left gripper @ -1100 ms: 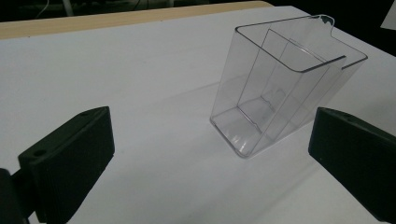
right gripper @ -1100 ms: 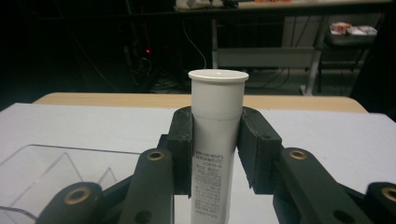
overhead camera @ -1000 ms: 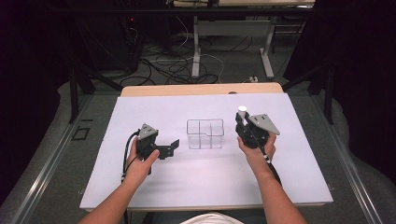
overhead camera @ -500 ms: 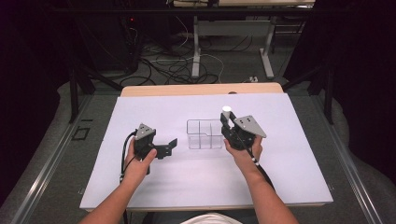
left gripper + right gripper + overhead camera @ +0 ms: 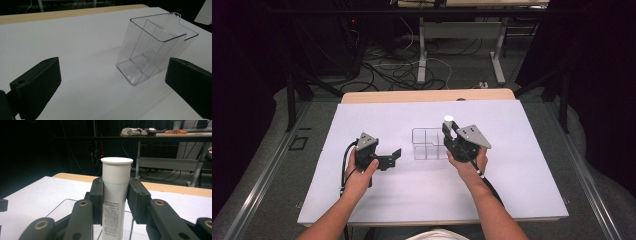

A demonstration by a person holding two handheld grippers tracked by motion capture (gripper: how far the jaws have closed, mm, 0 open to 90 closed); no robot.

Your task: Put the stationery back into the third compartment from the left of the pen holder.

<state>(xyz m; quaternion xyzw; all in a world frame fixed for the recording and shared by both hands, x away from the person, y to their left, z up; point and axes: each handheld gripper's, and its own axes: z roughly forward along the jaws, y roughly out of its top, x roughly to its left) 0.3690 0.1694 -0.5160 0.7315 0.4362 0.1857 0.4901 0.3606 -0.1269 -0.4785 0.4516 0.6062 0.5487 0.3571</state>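
A clear plastic container (image 5: 428, 143) with inner dividers stands upright at the middle of the white table. My right gripper (image 5: 451, 129) is shut on a white capped tube (image 5: 115, 195), which stands upright between the pads with printed text on its lower part. In the high view the tube's cap (image 5: 448, 119) sits over the container's right end. My left gripper (image 5: 393, 156) rests to the left of the container, pointing at it, with its jaws wide open and nothing between them. In the left gripper view the container (image 5: 152, 57) lies ahead, a little to the right.
The white table top (image 5: 522, 165) has a wooden strip (image 5: 427, 96) along its far edge. Beyond it are cables on the floor (image 5: 397, 70) and the metal legs of another desk (image 5: 422, 50). Dark surroundings flank both sides.
My right gripper has carried the tube leftward, from right of the container to its right end. The left gripper has stayed where it was.
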